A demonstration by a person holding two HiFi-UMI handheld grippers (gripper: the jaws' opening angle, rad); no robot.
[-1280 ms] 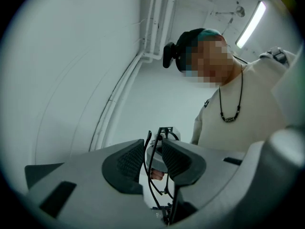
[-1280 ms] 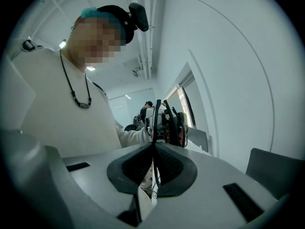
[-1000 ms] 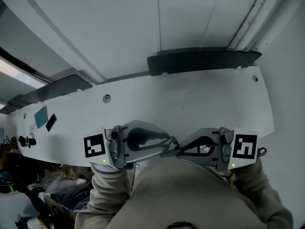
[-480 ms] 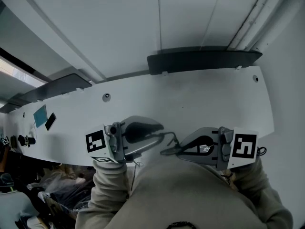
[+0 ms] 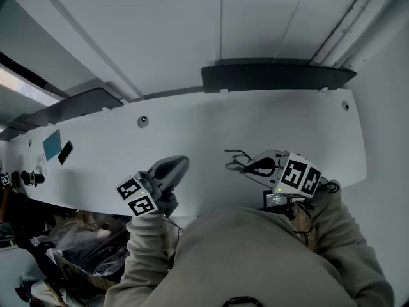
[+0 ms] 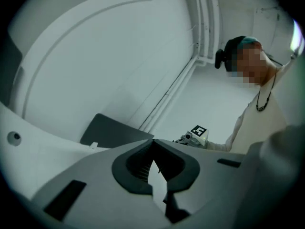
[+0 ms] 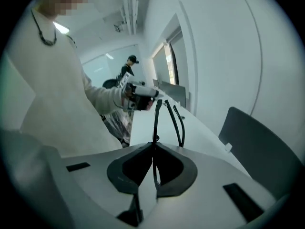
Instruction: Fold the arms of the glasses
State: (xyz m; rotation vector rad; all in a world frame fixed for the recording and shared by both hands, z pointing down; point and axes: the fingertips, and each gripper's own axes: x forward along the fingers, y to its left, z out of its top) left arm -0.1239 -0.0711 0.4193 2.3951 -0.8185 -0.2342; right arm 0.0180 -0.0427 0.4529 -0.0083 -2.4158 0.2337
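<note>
1. your right gripper (image 7: 153,146) clamps the black glasses (image 7: 155,120), over the white table (image 5: 192,133), right of centre.
2. your left gripper (image 6: 153,143) is closed on nothing.
3. likely light, fragile: grip an arm near its hinge.

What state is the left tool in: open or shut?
Shut and empty. In the left gripper view, the left tool has its jaws pressed together, having just closed, with nothing between them.

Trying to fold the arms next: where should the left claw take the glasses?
Probably a free arm of the glasses near its tip, coming from the side opposite the right claw, which pinches one thin end; the arms jut toward the shut, empty left claw.
</note>
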